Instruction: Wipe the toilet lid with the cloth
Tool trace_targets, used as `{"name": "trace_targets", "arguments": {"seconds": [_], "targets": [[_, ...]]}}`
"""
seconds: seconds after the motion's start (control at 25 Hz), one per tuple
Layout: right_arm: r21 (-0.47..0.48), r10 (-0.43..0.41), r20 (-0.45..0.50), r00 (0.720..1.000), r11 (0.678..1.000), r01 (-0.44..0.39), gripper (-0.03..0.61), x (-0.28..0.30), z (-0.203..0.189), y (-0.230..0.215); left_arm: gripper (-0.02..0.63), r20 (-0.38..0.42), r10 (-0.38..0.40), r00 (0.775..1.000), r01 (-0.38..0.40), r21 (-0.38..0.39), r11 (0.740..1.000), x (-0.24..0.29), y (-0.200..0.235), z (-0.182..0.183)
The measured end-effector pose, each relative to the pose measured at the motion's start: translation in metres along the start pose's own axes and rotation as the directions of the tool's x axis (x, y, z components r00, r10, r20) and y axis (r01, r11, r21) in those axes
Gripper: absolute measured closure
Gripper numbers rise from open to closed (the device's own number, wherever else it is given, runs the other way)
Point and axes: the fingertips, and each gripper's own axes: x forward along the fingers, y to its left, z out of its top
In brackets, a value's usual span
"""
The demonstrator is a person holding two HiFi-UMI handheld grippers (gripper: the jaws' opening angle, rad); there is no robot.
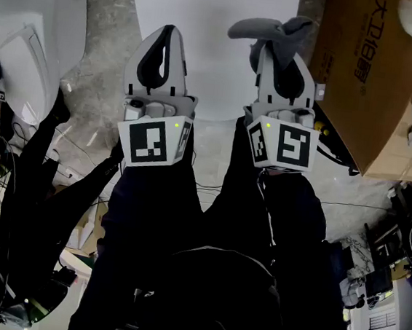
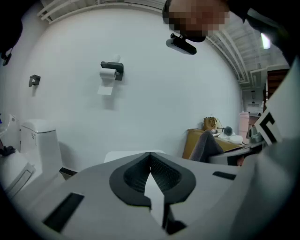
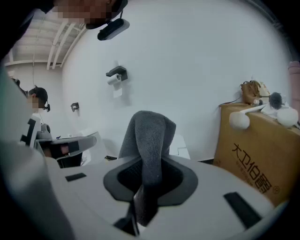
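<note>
Two hand-held grippers are hanging side by side in the middle of the head view, both pointing toward the white wall at the top of the frame.

- The right hand-held gripper [image 1: 281,62] is clamping a grey cloth [image 1: 268,29]. In the right gripper view the cloth [image 3: 149,140] is rising out of the jaws in a folded hump and drooping over itself, with a short tail hanging below the pinch.
- The left hand-held gripper [image 1: 163,46] is carrying nothing. Its tips are meeting, with only a thin sliver showing between the jaws lower down.
- The toilet [image 1: 32,47] is sitting in the upper left of the head view, well apart from the cloth. Nothing is touching it, so wiping is probably not yet under way.
- A cardboard box [image 1: 369,75] is filling the right edge of the frame.

Handling, as judged: the cloth is looking soft, light and limp, likely a pile fabric with nothing fragile about it. It will probably bunch and fold under pressure. The present pinch low on the fold seems sound, since the free hump is leaving fabric, not jaw plastic, to meet the lid. The lid is likely hard and smooth, so the cloth may be sliding easily on it.
</note>
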Motion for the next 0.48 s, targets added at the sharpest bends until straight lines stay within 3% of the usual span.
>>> {"name": "trace_targets", "arguments": {"seconds": [0.48], "targets": [[0.007, -0.001, 0.007, 1.0, 1.0, 0.001, 0.508, -0.0042, 0.0002, 0.0021, 0.6, -0.005, 0.0, 1.0, 0.0, 0.0, 1.0, -0.0042, -0.0026, -0.0011]]}}
